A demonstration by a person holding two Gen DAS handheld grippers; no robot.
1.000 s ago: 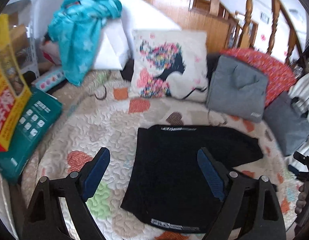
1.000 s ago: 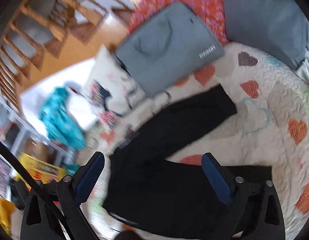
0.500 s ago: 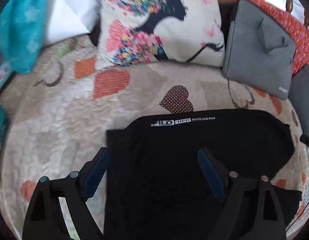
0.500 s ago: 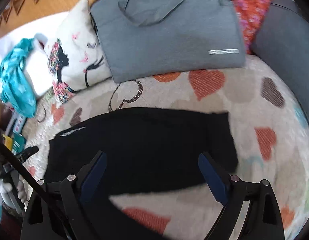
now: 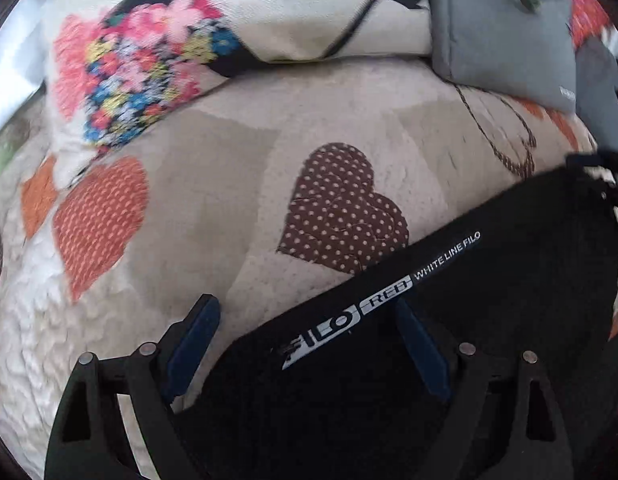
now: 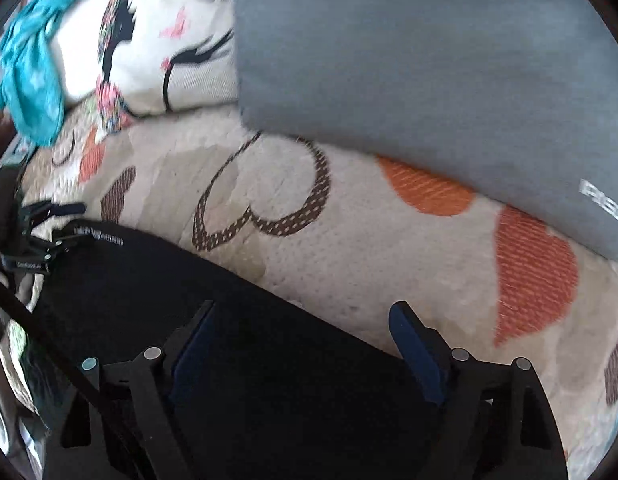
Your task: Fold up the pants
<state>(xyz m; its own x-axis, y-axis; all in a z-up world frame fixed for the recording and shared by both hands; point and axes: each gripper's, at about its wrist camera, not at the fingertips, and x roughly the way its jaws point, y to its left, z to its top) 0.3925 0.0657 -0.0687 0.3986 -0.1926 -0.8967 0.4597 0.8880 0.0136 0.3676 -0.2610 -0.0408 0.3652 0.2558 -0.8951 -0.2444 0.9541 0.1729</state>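
Note:
The black pants (image 5: 489, 280) lie flat on the heart-patterned quilt (image 5: 189, 184), with a white printed label along their far edge. My left gripper (image 5: 305, 316) is open, low over the far left corner of the pants, one finger over the quilt and one over the fabric. In the right wrist view the pants (image 6: 157, 280) fill the lower left. My right gripper (image 6: 301, 320) is open, low over the pants' far edge, its right finger over the quilt (image 6: 369, 248). The left gripper also shows there, at the far left (image 6: 41, 236).
A white floral cushion (image 5: 229, 20) and a grey laptop bag (image 5: 505, 28) stand just behind the pants. The grey bag (image 6: 429, 80) looms close in the right wrist view. A teal cloth (image 6: 29, 76) lies at the back left.
Both grippers have moved forward and down towards the far edge of the pants; the cushions and bag now appear much closer. Both stay open.

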